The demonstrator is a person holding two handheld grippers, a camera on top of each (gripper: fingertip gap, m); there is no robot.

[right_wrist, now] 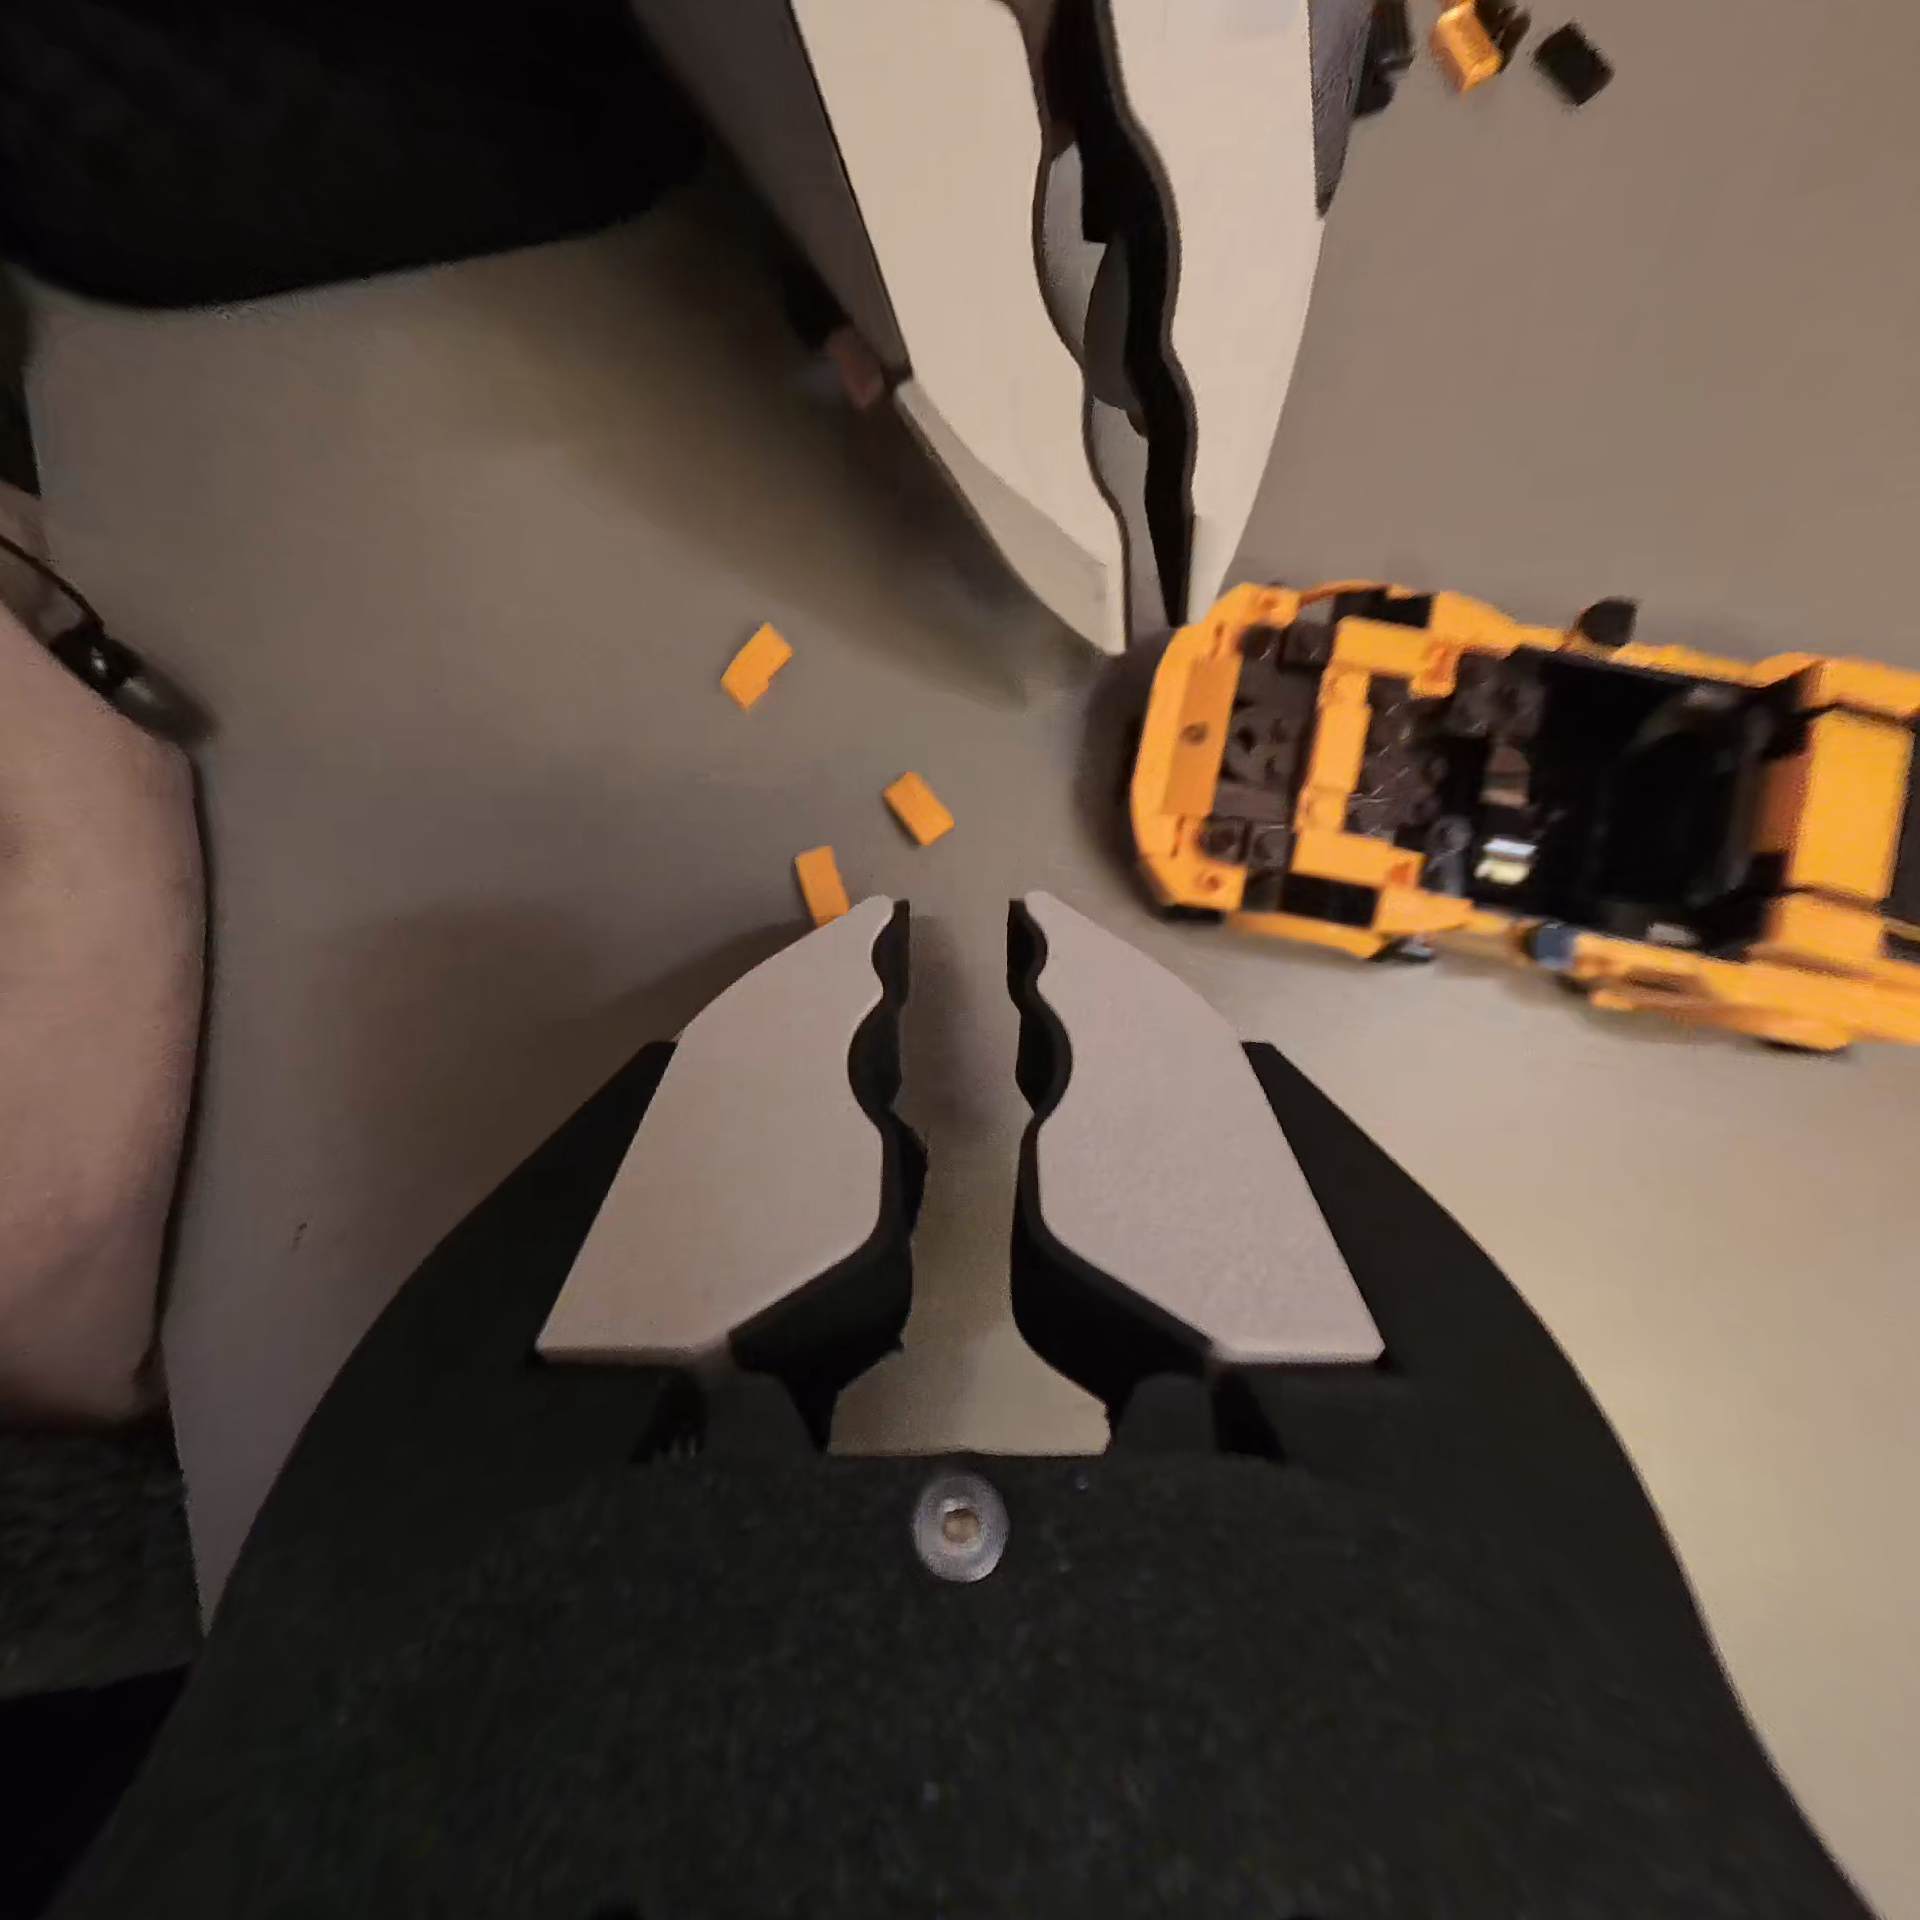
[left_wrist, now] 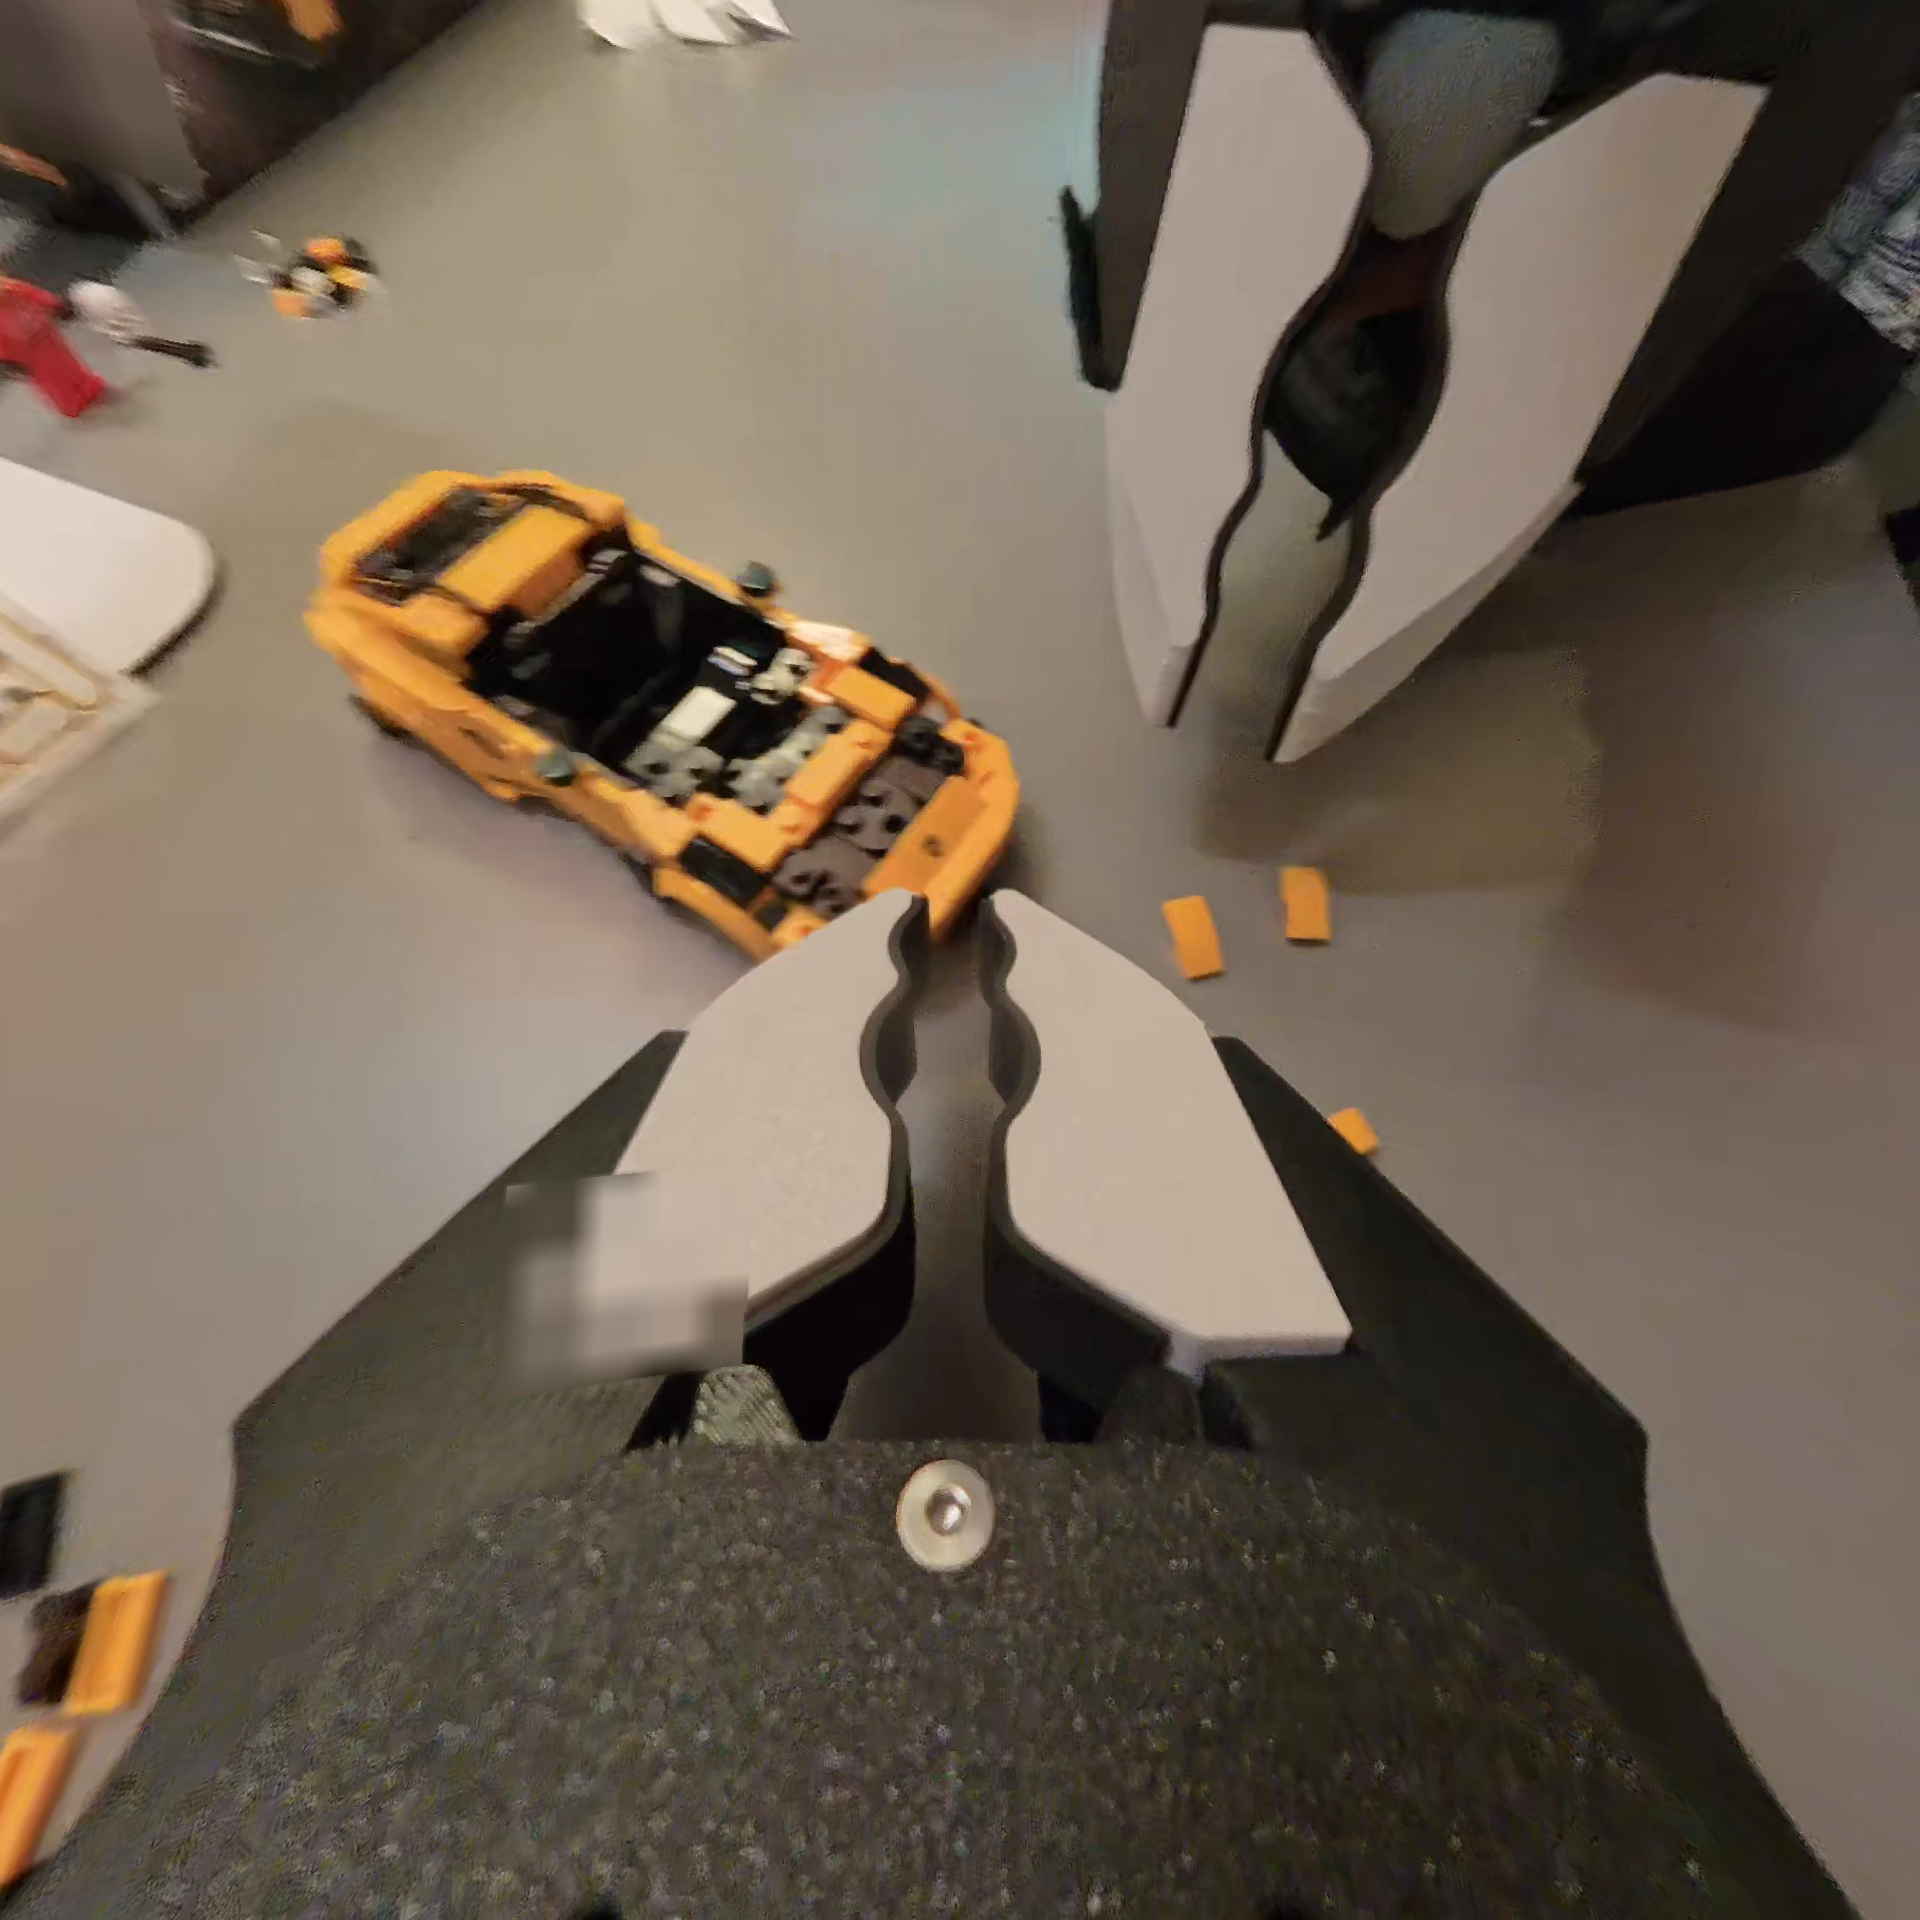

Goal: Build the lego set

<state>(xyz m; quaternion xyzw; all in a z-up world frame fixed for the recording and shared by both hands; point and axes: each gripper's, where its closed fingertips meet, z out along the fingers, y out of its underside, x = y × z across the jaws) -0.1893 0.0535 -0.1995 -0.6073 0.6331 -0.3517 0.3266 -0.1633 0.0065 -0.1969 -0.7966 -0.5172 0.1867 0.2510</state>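
- The left gripper (left_wrist: 954, 906), grey-fingered, is held slightly parted with nothing between its fingers, tips just beside the nose of the half-built orange and black brick car (left_wrist: 665, 696).
- The right gripper (right_wrist: 958, 909) is likewise parted and empty; three small orange curved tiles (right_wrist: 918, 808) are seen just ahead-left of it on the grey tabletop (right_wrist: 520, 520).

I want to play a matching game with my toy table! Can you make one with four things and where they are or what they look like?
Things:
1. car
2. small orange tiles
3. left gripper
4. red figure

Descriptions:
A. loose on the table, beside the car's end
B. orange, roof missing
C. far off, near a box
D. empty, tips at the car's end

Pairs: 1-B, 2-A, 3-D, 4-C
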